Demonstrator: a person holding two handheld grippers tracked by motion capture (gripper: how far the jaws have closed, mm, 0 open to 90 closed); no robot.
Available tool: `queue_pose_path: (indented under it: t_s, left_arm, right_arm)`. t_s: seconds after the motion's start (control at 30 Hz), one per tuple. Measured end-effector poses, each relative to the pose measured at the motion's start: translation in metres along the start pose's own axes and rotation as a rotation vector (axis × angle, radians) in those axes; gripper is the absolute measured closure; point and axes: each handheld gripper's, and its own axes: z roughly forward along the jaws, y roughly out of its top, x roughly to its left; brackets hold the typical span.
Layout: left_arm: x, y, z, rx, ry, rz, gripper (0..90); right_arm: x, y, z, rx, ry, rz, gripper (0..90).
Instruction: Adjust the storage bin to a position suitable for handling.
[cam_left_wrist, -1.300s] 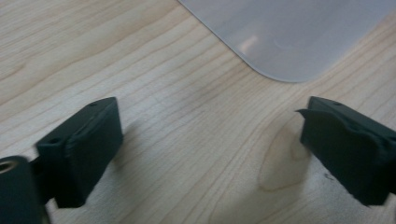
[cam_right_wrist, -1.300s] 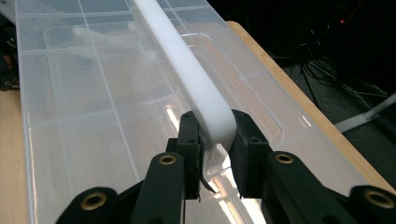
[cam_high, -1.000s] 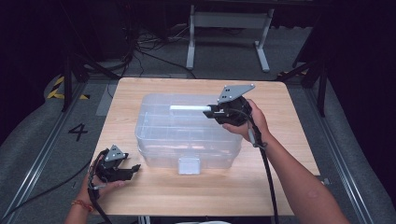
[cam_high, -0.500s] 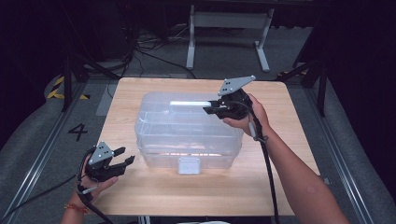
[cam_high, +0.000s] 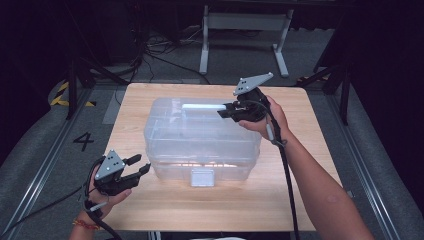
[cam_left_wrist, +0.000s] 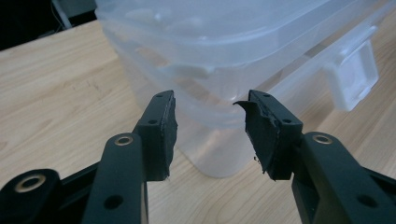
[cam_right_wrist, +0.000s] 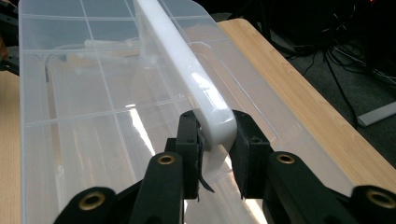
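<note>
step: lifting the handle (cam_right_wrist: 187, 79) of the clear storage box (cam_high: 200, 145) mid-bench | right hand-held gripper (cam_right_wrist: 212, 142) pinches the handle's end at 2 o'clock | left hand-held gripper (cam_left_wrist: 210, 130) at 8 o'clock, spread, empty, just been closing | next: steady the box's near corner (likely).

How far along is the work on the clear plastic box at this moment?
Done: the right gripper is clamped on the box's white handle, which stands raised above the lid. In hand: the left gripper, jaws just closing with nothing between them, points at the near corner. Left: the front latch looks closed, untouched.
</note>
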Motion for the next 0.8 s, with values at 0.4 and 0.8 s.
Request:
queue_pose_path:
  t_s: [0.4,0.8]
  left_arm:
    - [-0.007,0.008,0.009,-0.034,-0.022,-0.03,67.2]
    - [-0.01,0.009,0.011,-0.052,-0.001,-0.018,80.8]
  right_arm:
    - [-0.002,0.006,0.0,0.009,-0.028,-0.012,73.4]
    - [0.004,0.005,0.0,-0.002,-0.07,-0.034,70.6]
